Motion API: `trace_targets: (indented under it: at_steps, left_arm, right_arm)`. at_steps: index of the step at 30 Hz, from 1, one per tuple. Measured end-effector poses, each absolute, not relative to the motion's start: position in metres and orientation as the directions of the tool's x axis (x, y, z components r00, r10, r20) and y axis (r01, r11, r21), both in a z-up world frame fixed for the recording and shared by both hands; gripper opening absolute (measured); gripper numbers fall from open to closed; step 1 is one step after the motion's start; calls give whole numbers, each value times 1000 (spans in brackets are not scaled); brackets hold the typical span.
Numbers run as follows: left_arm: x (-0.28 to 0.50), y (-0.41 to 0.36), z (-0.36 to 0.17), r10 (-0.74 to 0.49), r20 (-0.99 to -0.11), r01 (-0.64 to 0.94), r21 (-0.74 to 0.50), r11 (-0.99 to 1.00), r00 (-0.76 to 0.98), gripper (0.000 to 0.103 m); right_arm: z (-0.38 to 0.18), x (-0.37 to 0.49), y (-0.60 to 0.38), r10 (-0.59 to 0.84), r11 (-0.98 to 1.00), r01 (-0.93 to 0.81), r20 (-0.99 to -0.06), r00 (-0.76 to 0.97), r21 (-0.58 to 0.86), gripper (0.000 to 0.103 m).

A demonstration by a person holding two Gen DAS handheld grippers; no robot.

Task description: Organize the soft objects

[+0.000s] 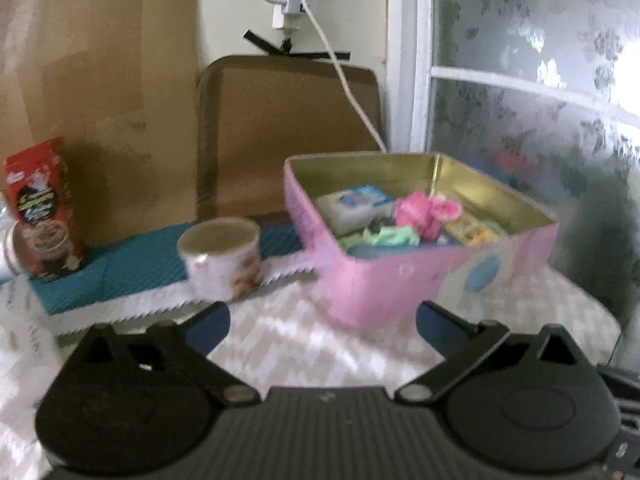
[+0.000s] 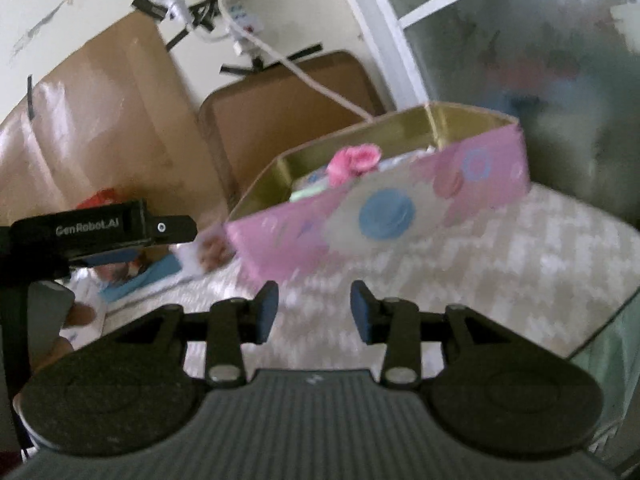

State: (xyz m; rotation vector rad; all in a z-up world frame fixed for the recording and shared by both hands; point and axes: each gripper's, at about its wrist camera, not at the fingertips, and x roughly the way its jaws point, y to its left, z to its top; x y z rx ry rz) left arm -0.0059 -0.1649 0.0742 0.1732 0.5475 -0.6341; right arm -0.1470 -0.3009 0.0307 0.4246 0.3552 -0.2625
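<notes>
A pink tin box [image 1: 420, 276] with a gold inside stands on the table. In it lie a pink soft item [image 1: 428, 212], a green soft item [image 1: 384, 236], a white-and-blue packet [image 1: 356, 204] and a yellow packet [image 1: 472, 232]. My left gripper [image 1: 322, 326] is open and empty, just in front of the box. The box also shows in the right wrist view [image 2: 384, 208], with the pink item [image 2: 354, 162] over its rim. My right gripper [image 2: 314, 310] is open and empty, a little short of the box. The left gripper's body [image 2: 100, 228] shows at left.
A white patterned cup [image 1: 220, 260] stands left of the box on a teal mat [image 1: 120, 272]. A red packet [image 1: 40, 208] stands at far left. Cardboard [image 1: 100, 80], a brown cushion [image 1: 288, 132] and a white cable [image 1: 340, 72] are behind. A frosted window [image 1: 540, 80] is at right. The table edge [image 2: 600, 320] is at right.
</notes>
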Motion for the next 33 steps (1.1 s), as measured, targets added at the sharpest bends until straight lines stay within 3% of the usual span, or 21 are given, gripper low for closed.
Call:
trace_targets:
  at_steps: [17, 33]
  left_arm:
    - [-31, -148, 69, -365, -522, 493, 125, 861, 771, 103]
    - [-19, -119, 68, -309, -557, 429, 96, 898, 771, 103]
  right_arm:
    - [38, -155, -268, -101, 913, 234, -370, 924, 335, 50]
    - [36, -152, -267, -64, 910, 202, -359, 931, 362, 54]
